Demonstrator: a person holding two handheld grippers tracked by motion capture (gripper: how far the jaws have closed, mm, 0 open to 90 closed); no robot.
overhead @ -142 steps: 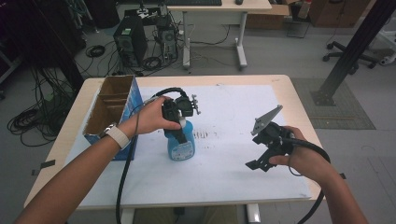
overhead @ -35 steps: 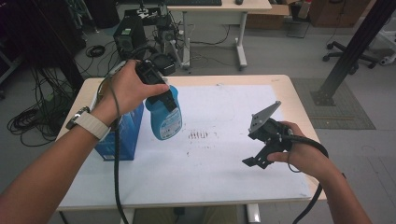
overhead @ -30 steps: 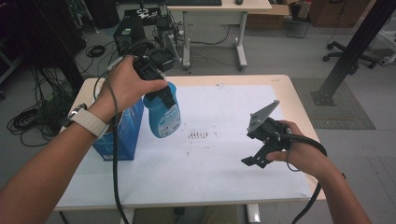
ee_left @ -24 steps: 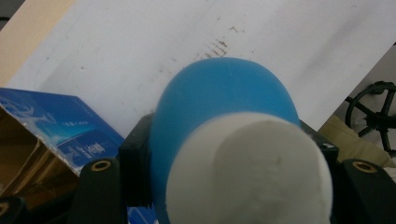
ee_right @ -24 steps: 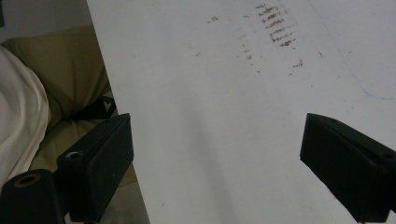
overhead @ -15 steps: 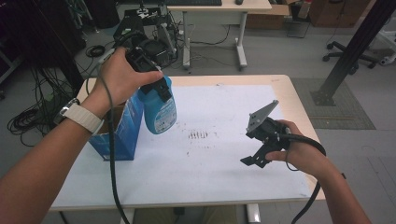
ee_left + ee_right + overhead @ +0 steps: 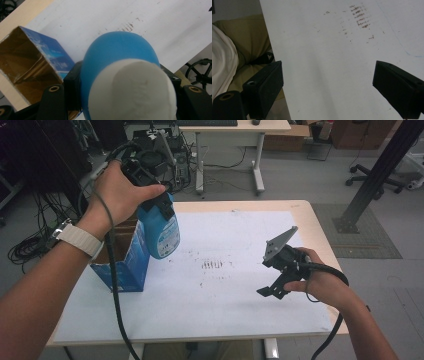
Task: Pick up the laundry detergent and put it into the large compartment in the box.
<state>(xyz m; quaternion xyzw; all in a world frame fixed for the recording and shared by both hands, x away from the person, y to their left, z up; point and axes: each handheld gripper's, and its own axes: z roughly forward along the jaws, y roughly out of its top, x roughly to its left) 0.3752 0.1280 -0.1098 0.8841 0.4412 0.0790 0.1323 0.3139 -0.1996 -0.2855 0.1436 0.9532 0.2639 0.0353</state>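
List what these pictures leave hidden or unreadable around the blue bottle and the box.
- Blue bottle label: high view, too small to read.
- Bottle's lower part: left gripper view, hidden behind its own white cap.
- Left gripper: high view, mostly covered by the hand.
- Box inside: high view, blocked by forearm and bottle.

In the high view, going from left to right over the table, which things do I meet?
Box → blue bottle, held in the air by the left gripper → brown marks → right gripper.

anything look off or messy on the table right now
Yes: brown smudges mark the middle of the white sheet, like rubbed-in dirt. The blue box stands open at the table's left edge. The bottle hangs tilted in the left gripper, off the table. No spill shows.
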